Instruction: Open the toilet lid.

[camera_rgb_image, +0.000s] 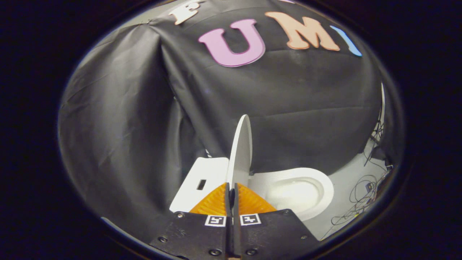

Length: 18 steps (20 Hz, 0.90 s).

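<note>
Jaws pinching upright toilet lid (241,151)

A thin white oval plastic toilet lid (241,151) stands raised on edge, its lower rim caught between the two orange ribbed fingers (216,202) of the gripper (231,196), which press on it from either side. The white boxy toilet tank (200,180) sits left of the lid, behind the left finger. The white oval toilet bowl (299,191) lies open to the lid's right, just beyond the right finger. Thin black cables (364,195) sprawl across the pale grey floor (346,169) right of the bowl.
</note>
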### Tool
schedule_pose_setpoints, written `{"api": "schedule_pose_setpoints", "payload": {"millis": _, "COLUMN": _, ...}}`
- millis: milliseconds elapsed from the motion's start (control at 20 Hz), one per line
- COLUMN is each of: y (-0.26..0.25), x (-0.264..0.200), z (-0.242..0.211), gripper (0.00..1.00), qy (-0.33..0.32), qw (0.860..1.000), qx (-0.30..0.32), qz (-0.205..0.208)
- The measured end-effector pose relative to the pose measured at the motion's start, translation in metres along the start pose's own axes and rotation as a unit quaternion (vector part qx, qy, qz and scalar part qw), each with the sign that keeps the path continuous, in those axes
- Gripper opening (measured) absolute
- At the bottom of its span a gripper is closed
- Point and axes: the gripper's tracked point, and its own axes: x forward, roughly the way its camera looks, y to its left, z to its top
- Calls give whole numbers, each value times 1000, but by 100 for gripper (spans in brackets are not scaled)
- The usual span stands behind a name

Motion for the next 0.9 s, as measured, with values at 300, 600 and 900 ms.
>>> {"api": "schedule_pose_setpoints", "payload": {"millis": 300, "y": 75, "x": 34, "z": -12, "gripper": 0, "qy": 16, "qw": 998, "qx": -41, "qz": 34}}
{"api": "schedule_pose_setpoints", "payload": {"millis": 600, "y": 111, "x": 76, "z": -41, "gripper": 0, "qy": 28, "qw": 995, "qx": -67, "qz": 65}}
{"api": "schedule_pose_setpoints", "payload": {"millis": 900, "y": 107, "x": 76, "z": -35, "gripper": 0, "qy": 16, "qw": 994, "qx": -88, "qz": 62}}
